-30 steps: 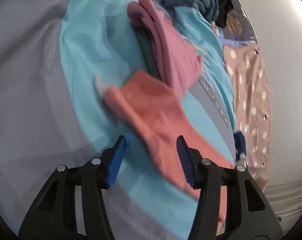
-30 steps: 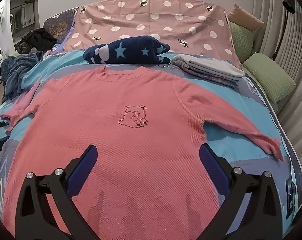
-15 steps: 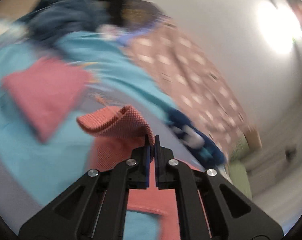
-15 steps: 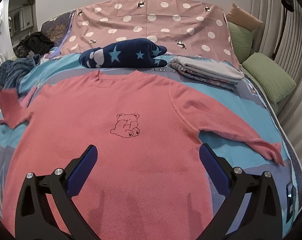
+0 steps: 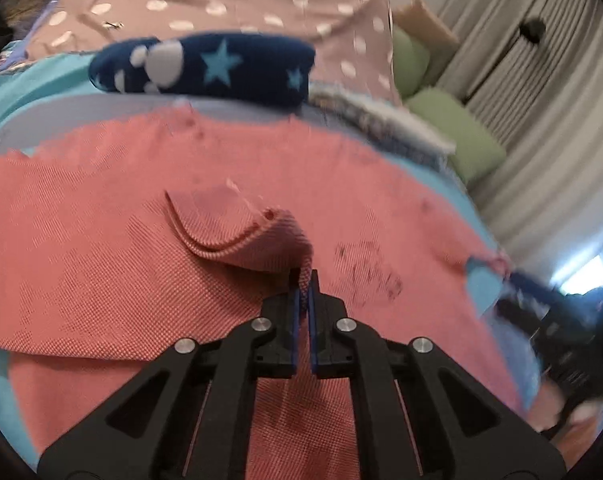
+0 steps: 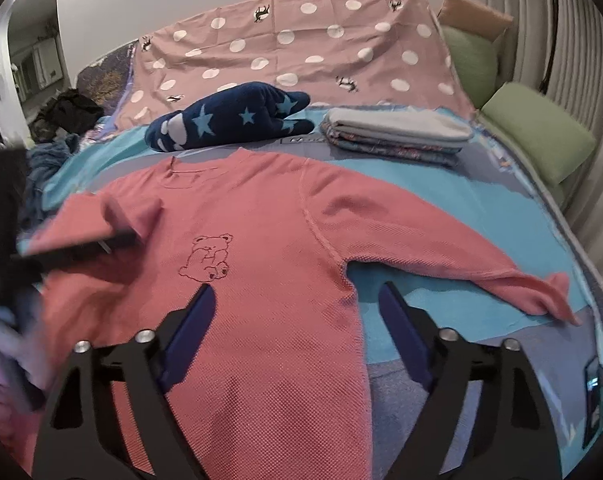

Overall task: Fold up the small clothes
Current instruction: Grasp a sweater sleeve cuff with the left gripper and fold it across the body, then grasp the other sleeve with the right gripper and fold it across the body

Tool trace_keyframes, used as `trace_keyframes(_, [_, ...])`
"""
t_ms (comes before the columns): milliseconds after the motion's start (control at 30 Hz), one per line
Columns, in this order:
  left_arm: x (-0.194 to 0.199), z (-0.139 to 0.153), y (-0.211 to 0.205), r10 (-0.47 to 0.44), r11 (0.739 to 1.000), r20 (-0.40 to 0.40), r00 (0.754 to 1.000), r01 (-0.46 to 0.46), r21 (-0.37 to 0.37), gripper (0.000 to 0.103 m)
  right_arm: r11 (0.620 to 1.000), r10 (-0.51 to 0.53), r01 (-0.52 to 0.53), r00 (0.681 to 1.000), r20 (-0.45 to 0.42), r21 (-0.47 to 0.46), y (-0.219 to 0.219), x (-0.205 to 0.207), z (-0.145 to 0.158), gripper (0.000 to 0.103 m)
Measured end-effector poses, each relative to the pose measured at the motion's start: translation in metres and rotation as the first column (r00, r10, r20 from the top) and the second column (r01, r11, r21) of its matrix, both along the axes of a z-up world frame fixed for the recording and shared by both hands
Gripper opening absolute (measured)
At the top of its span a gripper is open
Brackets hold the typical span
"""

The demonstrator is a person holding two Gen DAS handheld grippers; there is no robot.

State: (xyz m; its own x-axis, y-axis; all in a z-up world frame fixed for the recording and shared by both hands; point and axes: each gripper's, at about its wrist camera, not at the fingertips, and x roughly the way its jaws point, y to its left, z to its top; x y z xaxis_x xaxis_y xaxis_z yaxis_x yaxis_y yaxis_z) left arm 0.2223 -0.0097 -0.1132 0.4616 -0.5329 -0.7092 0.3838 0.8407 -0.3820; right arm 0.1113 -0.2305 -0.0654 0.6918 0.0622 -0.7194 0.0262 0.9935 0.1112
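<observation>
1 bed (image 6: 481, 208) carries a pink sweater (image 6: 269, 248) spread flat across its middle, collar toward the head edge. The left gripper (image 5: 303, 280) is clenched on the sweater's cuff, lifted over the chest. The right gripper (image 6: 297, 312), its jaws just narrowing, hovers released above the hem.

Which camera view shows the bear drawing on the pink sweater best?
The right wrist view: the bear drawing on the pink sweater is sharp and unobstructed. The left wrist view shows it only as a dark blur.

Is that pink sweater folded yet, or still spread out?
Mostly spread: the pink sweater lies flat, one sleeve outstretched, the other sleeve lifted over the body.
</observation>
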Motion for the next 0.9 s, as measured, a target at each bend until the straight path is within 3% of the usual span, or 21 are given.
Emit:
trace_keyframes(67, [-0.003, -0.005, 0.000, -0.006, 1.000, -0.012, 1.000, 0.006, 0.004, 0.008, 0.998, 0.028, -0.027, 0.999, -0.018, 0.052, -0.003, 0.008, 0.000, 0.070])
trace_keyframes(133, [-0.007, -0.001, 0.006, -0.005, 1.000, -0.005, 1.000, 0.005, -0.005, 0.023, 0.996, 0.059, -0.057, 0.998, -0.027, 0.075, 0.002, 0.016, 0.001, 0.066])
trace_keyframes(200, [-0.020, 0.004, 0.013, 0.002, 1.000, 0.028, 1.000, -0.002, 0.016, 0.046, 0.991, 0.110, -0.108, 0.993, -0.031, 0.074, 0.015, 0.024, 0.003, 0.064])
trace_keyframes(300, [-0.039, 0.014, 0.027, 0.012, 0.997, 0.080, 0.997, -0.018, 0.074, 0.056, 0.981, 0.193, -0.192, 0.981, -0.025, 0.037, 0.039, 0.032, 0.008, 0.063])
trace_keyframes(467, [-0.054, 0.020, 0.075, 0.144, 0.977, 0.105, 0.984, -0.158, 0.140, 0.058, 0.914, 0.404, -0.405, 0.914, -0.040, -0.022, 0.101, 0.046, 0.004, 0.064])
trace_keyframes(600, [-0.056, 0.018, 0.121, 0.295, 0.934, 0.110, 0.949, -0.311, 0.177, 0.060, 0.874, 0.471, -0.478, 0.877, -0.097, -0.084, 0.145, 0.069, -0.011, 0.064])
trace_keyframes(700, [-0.056, 0.016, 0.138, 0.365, 0.877, 0.158, 0.917, -0.396, 0.272, 0.064, 0.875, 0.440, -0.457, 0.888, -0.134, -0.157, 0.161, 0.090, -0.024, 0.063])
trace_keyframes(733, [-0.054, 0.013, 0.142, 0.377, 0.863, 0.164, 0.912, -0.410, 0.294, 0.064, 0.887, 0.410, -0.429, 0.901, -0.140, -0.170, 0.160, 0.098, -0.027, 0.043])
trace_keyframes(767, [-0.053, 0.011, 0.144, 0.386, 0.854, 0.165, 0.908, -0.419, 0.308, 0.065, 0.901, 0.392, -0.412, 0.908, -0.147, -0.136, 0.152, 0.104, -0.028, 0.005])
trace_keyframes(833, [-0.047, 0.001, 0.152, 0.427, 0.827, 0.142, 0.893, -0.449, 0.339, 0.065, 0.950, 0.311, -0.310, 0.941, -0.130, 0.032, 0.119, 0.110, -0.023, 0.002])
trace_keyframes(900, [-0.043, -0.007, 0.158, 0.451, 0.827, 0.105, 0.887, -0.459, 0.324, 0.065, 0.961, 0.231, -0.208, 0.966, -0.115, 0.184, 0.077, 0.105, -0.018, 0.002])
